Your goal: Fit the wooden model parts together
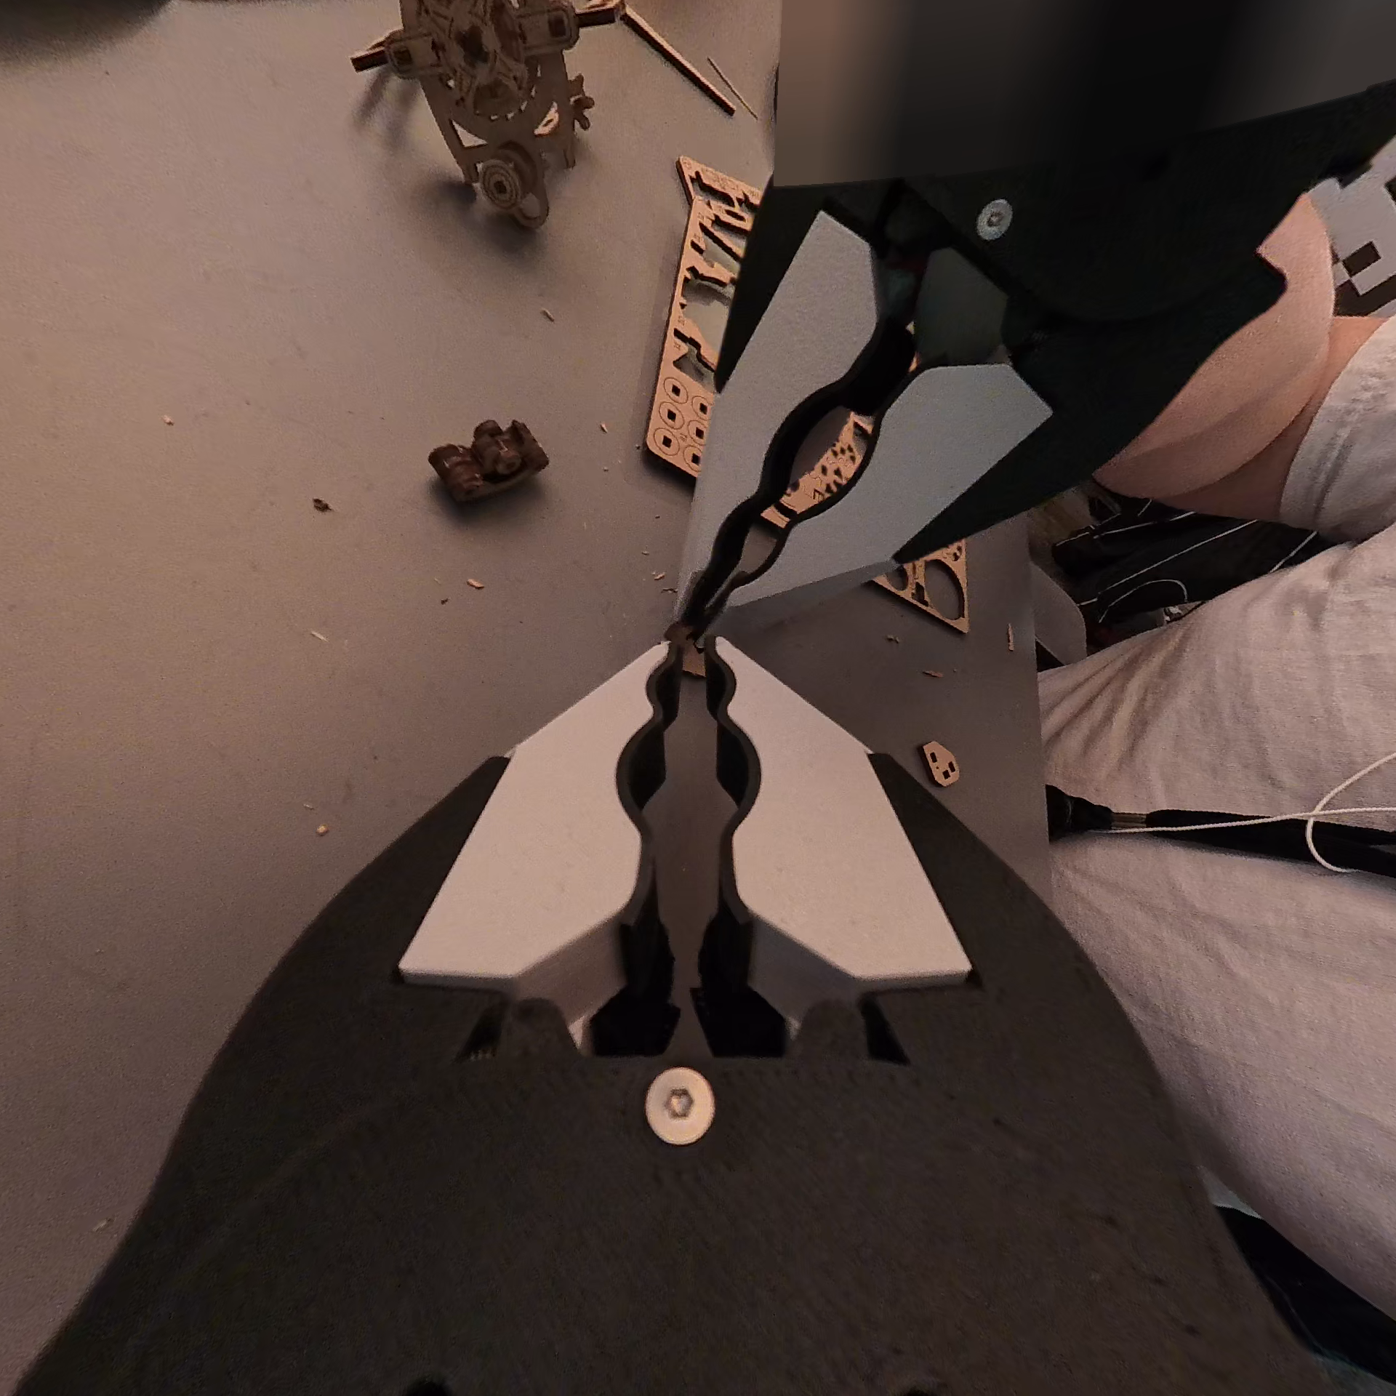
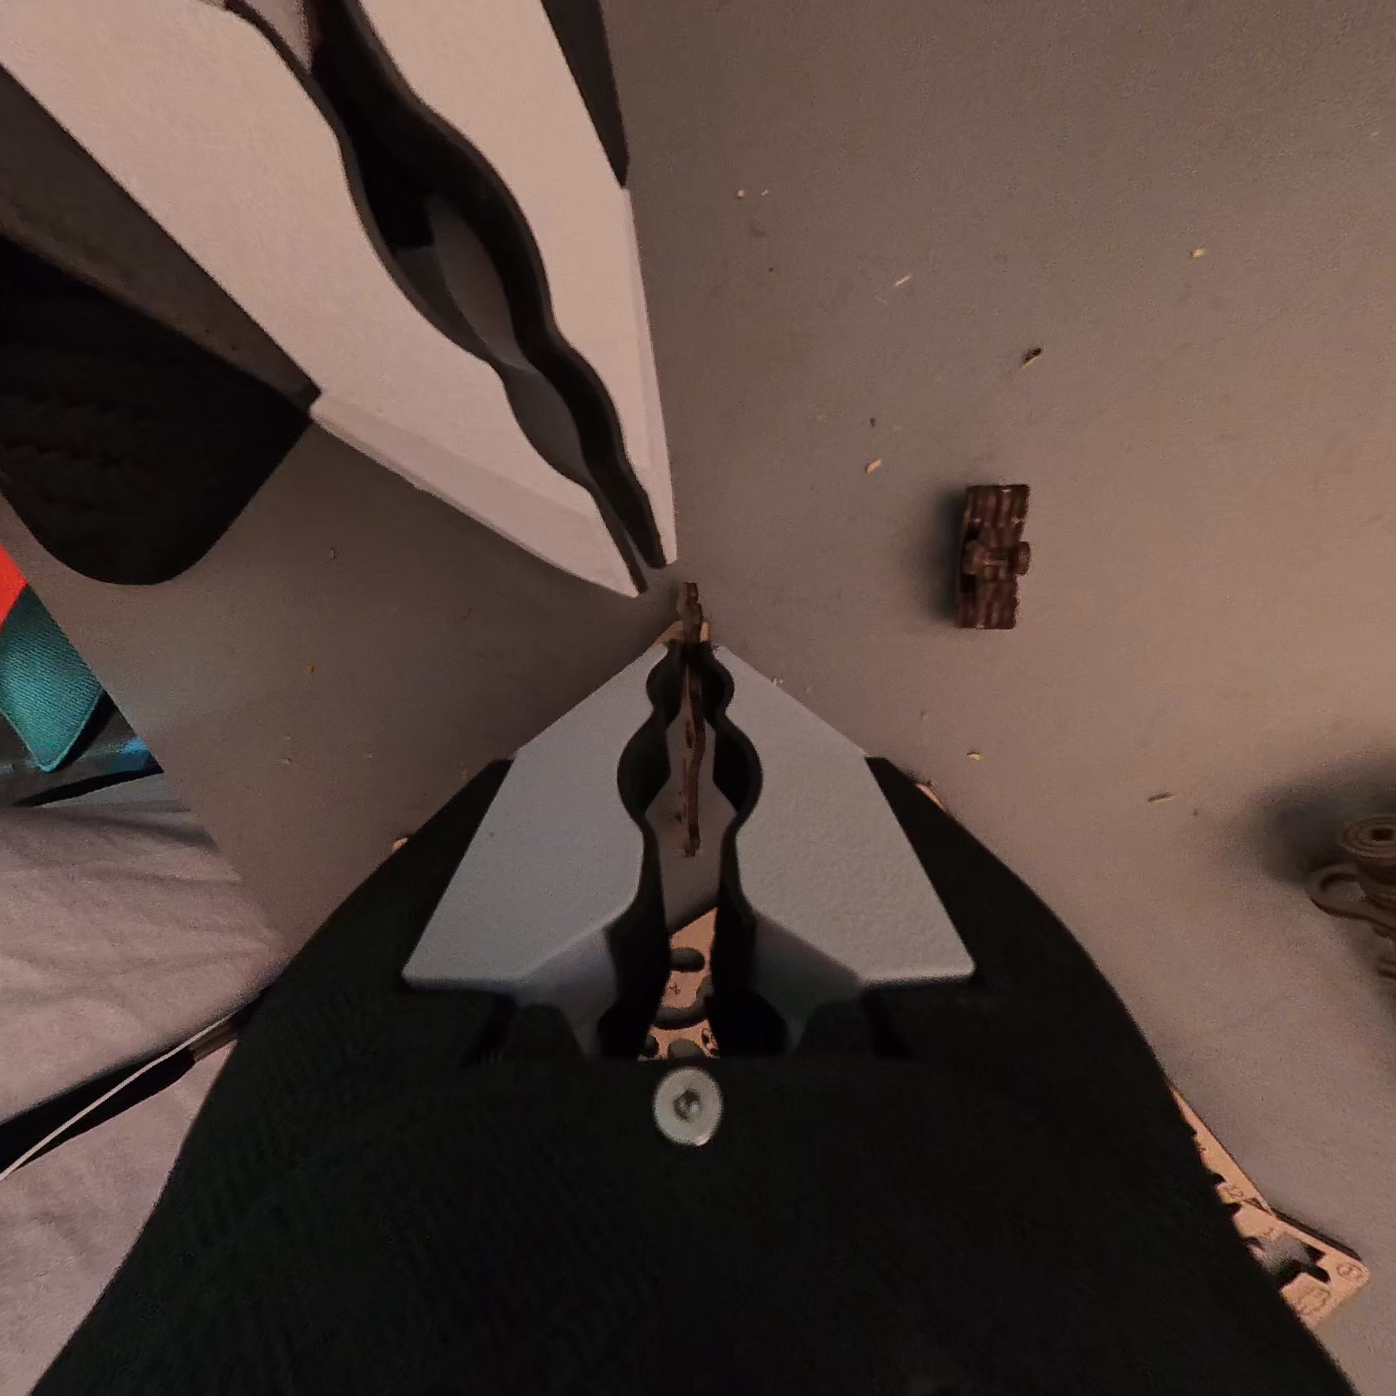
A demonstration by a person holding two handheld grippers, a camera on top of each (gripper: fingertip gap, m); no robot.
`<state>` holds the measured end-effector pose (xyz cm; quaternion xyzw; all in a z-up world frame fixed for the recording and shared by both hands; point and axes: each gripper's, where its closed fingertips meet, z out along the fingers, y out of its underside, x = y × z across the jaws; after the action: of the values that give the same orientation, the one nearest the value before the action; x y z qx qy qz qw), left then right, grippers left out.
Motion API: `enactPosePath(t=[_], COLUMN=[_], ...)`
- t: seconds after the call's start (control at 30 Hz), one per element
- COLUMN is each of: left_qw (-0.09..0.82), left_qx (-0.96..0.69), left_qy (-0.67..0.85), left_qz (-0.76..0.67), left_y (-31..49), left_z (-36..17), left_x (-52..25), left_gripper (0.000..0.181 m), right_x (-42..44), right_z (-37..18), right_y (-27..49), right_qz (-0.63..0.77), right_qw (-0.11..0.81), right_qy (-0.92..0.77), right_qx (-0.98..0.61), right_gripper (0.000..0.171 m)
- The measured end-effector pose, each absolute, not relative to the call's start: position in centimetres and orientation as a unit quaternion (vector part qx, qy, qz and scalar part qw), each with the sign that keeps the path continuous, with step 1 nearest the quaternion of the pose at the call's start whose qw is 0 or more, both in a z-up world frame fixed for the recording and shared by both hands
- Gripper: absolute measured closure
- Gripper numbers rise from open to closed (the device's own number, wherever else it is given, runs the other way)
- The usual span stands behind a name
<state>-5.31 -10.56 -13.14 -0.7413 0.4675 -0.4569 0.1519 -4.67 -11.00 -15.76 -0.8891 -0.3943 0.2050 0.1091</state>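
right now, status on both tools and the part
Left tool and right tool both shut on small flat brown wooden piece, tips meeting. Dark wooden block lies apart; nothing blocking.

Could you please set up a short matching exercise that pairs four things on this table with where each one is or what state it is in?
Things
1. thin wooden part
2. dark brown assembled block
3. partly built wooden model
4. laser-cut wooden sheet

Places or states
A. lies flat on the table, partly hidden behind the right gripper
B. stands at the far end of the table
C. clamped edge-on in the right gripper
D. lies alone on the bare table, left of the sheet

Pairs: 1-C, 2-D, 3-B, 4-A
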Motion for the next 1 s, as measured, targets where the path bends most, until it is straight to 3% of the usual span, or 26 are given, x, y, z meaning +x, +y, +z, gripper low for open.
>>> enactPosePath(t=[1.0], left_qw=[0.142], left_qx=[-0.741], left_qy=[0.46], left_qz=[-0.468], left_y=[-10.6], left_z=[-13.2], left_x=[-5.3], left_gripper=[0.177], right_x=[-4.9], right_z=[-15.9], right_y=[-12.4], right_qz=[0.327], right_qw=[0.039], right_qy=[-0.365], right_qx=[-0.871], right_gripper=[0.169])
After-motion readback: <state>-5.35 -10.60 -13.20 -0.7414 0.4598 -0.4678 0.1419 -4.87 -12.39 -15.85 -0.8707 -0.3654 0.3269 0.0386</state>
